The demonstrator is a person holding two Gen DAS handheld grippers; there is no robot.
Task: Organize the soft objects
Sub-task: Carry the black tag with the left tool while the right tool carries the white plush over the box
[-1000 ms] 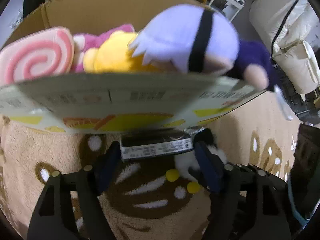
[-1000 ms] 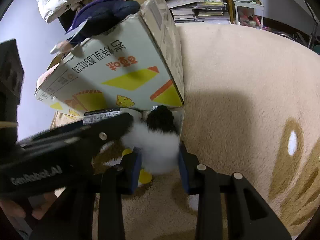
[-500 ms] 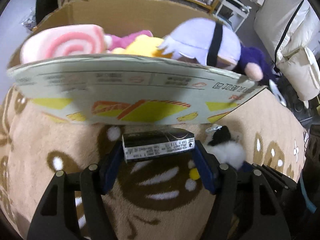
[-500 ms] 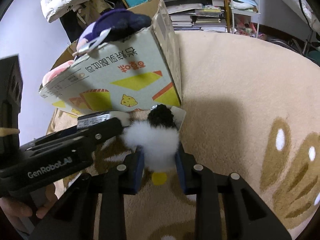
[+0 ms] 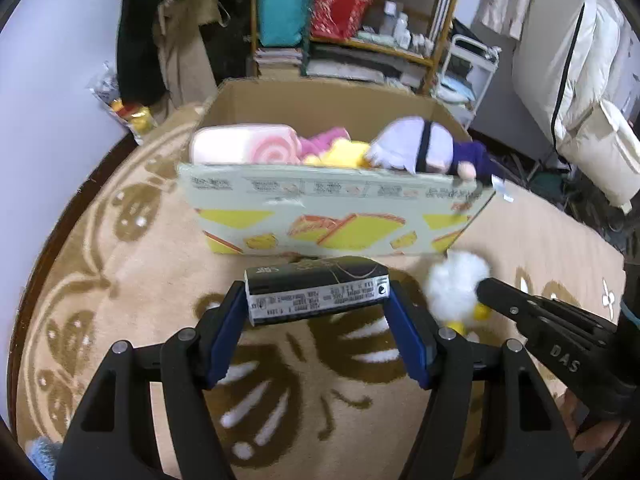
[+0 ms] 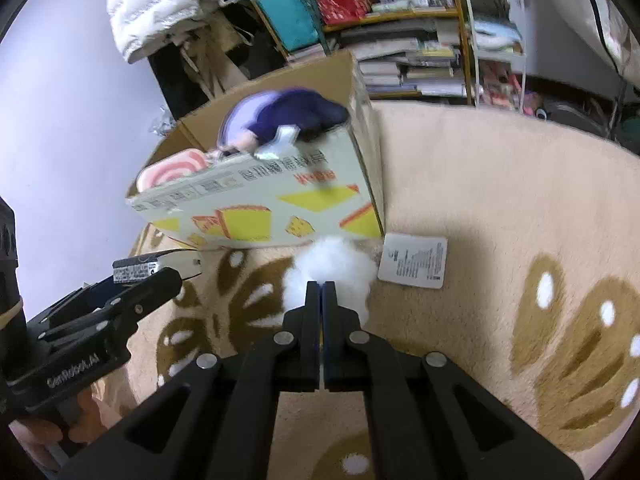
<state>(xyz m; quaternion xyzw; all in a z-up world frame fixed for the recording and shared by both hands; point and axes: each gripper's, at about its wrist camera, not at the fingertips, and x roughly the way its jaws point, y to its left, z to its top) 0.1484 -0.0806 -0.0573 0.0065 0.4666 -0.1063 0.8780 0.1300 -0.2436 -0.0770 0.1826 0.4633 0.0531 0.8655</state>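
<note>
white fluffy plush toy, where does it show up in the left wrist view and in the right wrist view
Left wrist view: the white fluffy plush toy is right of centre, just below the cardboard box's right corner, at the tip of the right gripper.
Right wrist view: the toy is at centre, directly beyond the shut jaws, which pinch its fur.
Shared landmark: the cardboard box with yellow cheese pictures, right behind the toy in both.

Right hand-held gripper (image 6: 321,292) clamped on white fluffy plush (image 6: 330,270) before cardboard box (image 6: 280,204).
</note>
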